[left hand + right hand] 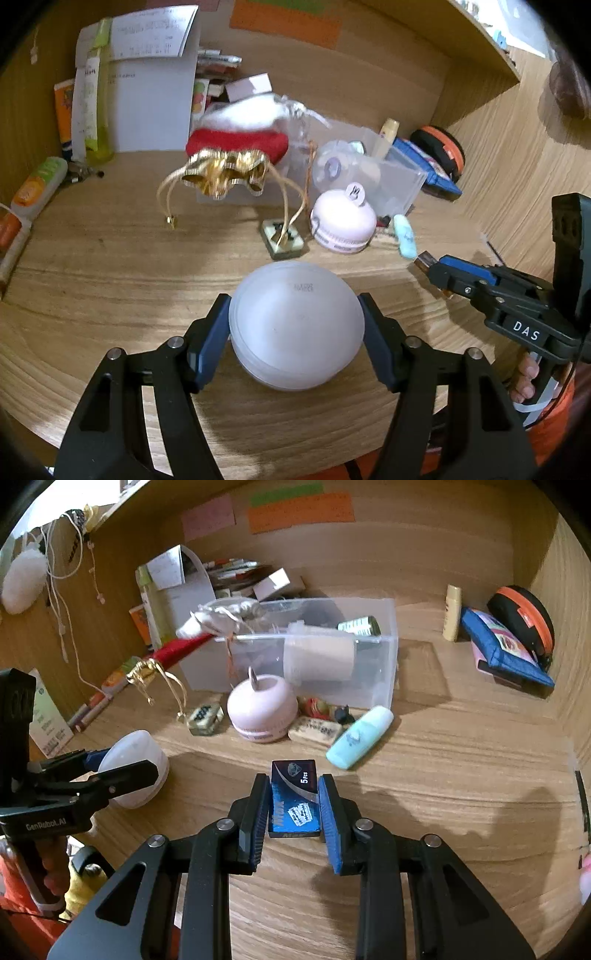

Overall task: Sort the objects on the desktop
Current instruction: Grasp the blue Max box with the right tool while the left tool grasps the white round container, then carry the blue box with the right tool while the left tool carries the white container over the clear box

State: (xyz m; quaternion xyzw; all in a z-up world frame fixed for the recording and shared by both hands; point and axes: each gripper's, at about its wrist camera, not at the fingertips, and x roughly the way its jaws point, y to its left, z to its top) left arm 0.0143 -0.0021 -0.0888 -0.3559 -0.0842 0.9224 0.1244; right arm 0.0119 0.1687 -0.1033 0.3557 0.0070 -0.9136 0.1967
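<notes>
My left gripper (295, 321) is shut on a round white frosted container (295, 332), held just above the wooden desk; it also shows in the right wrist view (133, 771). My right gripper (293, 797) is shut on a small dark blue box (294, 797) marked "5 Pcs"; it shows at the right of the left wrist view (448, 273). A clear plastic bin (380, 664) stands behind, with a red and gold pouch (236, 147) lying on its rim. A pink round gadget (262, 709), a mint highlighter (360, 736) and two erasers (205, 716) lie before the bin.
Papers, tubes and bottles (99, 96) stand along the back left wall. A blue pouch (506, 650), an orange-black case (524, 624) and a lip balm (452, 613) sit at the back right corner. Sticky notes (299, 511) hang on the back wall.
</notes>
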